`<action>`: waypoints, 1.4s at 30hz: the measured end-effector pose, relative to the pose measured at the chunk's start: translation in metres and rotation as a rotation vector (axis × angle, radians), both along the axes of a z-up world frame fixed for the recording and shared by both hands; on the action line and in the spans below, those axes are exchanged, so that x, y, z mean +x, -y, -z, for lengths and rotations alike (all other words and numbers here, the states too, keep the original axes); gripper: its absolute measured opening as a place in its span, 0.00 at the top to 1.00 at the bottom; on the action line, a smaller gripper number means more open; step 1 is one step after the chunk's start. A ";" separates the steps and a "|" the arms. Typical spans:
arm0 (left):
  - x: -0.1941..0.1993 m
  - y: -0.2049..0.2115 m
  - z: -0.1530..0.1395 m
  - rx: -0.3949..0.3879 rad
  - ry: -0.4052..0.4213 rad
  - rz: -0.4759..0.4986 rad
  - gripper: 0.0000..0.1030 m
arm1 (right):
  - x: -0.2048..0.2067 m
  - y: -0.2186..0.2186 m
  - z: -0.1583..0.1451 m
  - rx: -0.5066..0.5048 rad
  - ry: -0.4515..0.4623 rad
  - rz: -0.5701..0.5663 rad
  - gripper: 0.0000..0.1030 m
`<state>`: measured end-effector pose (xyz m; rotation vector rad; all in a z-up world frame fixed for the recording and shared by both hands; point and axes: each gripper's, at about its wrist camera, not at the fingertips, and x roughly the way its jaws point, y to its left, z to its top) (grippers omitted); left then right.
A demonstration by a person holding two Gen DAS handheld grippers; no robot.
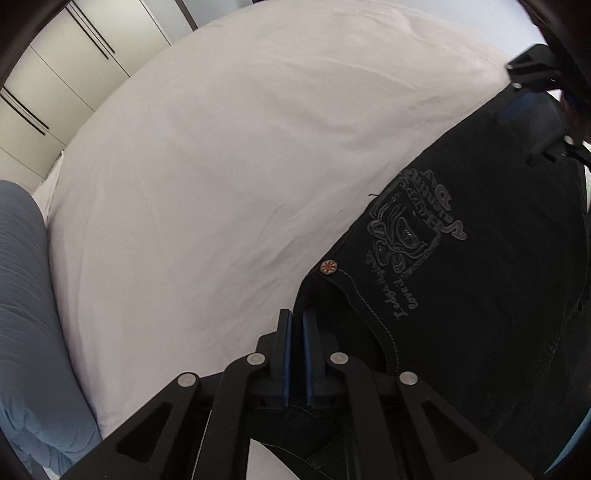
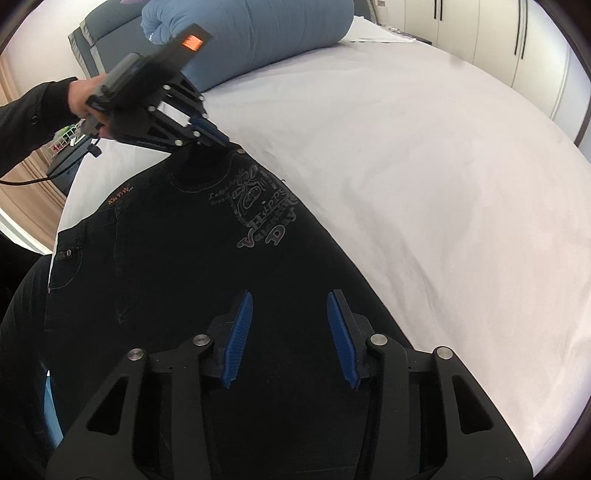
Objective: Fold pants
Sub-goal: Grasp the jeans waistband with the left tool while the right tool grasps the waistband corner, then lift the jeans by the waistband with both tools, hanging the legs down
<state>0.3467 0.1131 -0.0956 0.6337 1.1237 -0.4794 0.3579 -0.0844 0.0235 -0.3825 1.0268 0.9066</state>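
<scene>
white bed sheet (image 2: 424,177) under dark pants (image 2: 192,266), early in the fold.
left gripper (image 1: 297,325) has its fingers pinched tight on the waistband corner near the rivet (image 1: 328,266); right gripper (image 2: 290,317) hovers wide apart and empty over the leg. next it likely needs to grip there, then both carry fabric across.

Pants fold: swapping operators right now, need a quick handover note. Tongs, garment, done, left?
Left tongs: shut on the waistband corner of the black pants, near the rivet.
Right tongs: open, over the pants lower down, gripping nothing.
Pants lie spread on the white bed sheet, printed side up; a blue rolled duvet sits at the far end of the bed.
Done: one waist corner gripped. No fold visible yet.
Left: probably grip with the right tongs, then make every fold.
</scene>
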 end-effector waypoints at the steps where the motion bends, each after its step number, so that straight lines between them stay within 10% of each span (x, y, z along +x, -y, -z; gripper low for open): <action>1: -0.008 0.003 -0.007 0.000 0.029 0.006 0.94 | 0.004 -0.003 0.000 -0.003 0.002 -0.002 0.61; 16: -0.072 0.019 -0.028 -0.005 0.219 0.017 0.94 | 0.050 -0.051 0.019 -0.115 -0.055 -0.092 0.61; 18: -0.066 0.009 -0.029 -0.007 0.216 0.012 0.94 | 0.047 -0.054 0.018 -0.118 -0.049 -0.104 0.83; 23: -0.068 0.007 -0.028 -0.014 0.224 -0.006 0.94 | 0.030 -0.059 0.007 -0.128 -0.007 -0.127 0.97; 35: -0.101 0.004 -0.043 0.013 0.270 0.003 0.94 | -0.073 -0.098 -0.017 -0.363 0.284 -0.366 0.99; 42: -0.161 0.015 -0.049 0.074 0.321 0.097 0.94 | -0.186 -0.118 0.008 -0.676 0.576 -0.691 0.99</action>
